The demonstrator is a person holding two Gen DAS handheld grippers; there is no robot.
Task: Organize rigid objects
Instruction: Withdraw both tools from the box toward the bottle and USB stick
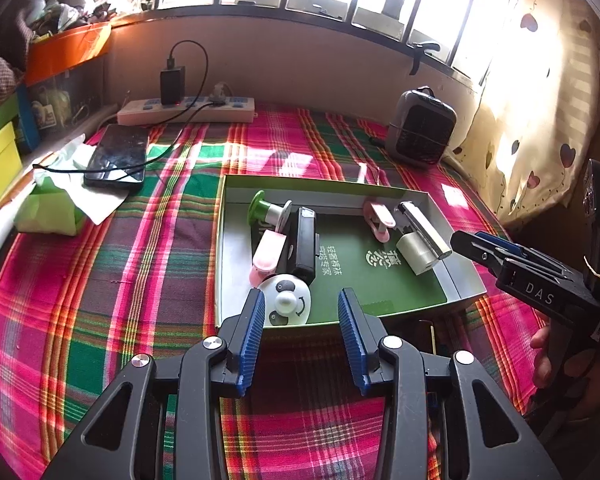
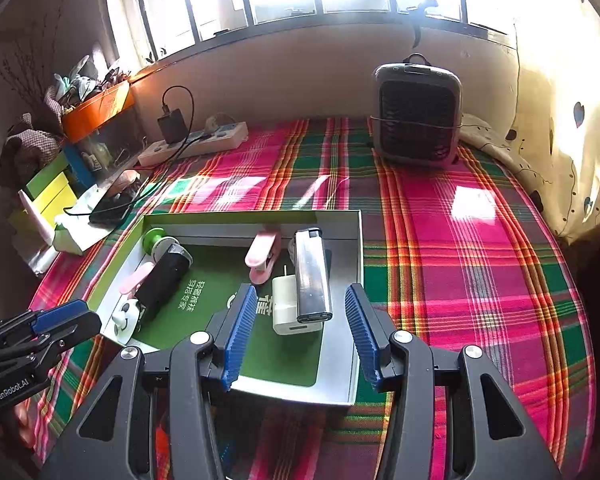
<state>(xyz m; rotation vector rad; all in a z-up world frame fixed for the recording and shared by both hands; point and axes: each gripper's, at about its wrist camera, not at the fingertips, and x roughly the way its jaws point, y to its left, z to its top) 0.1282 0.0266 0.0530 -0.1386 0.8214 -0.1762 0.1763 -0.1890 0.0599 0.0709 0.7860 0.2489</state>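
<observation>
On the plaid-covered counter (image 1: 140,280) sits the shallow green box (image 1: 236,184). The left gripper (image 1: 302,312), half open and empty, partly hides the panda toy (image 1: 288,300) at the box's near-left corner. A black case (image 1: 305,244) covers much of one pink clip (image 1: 266,254). Right of these, the silver lighter (image 2: 311,276) lies across the white charger plug (image 2: 286,308), beyond the right gripper (image 2: 302,312), which is parted and empty.

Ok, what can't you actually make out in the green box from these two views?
- Panda toy: left wrist view, its near edge hidden by the box wall; right wrist view, half hidden by the black case.
- White charger: both views, partly covered by the silver lighter.
- Box print: too small to read.
</observation>
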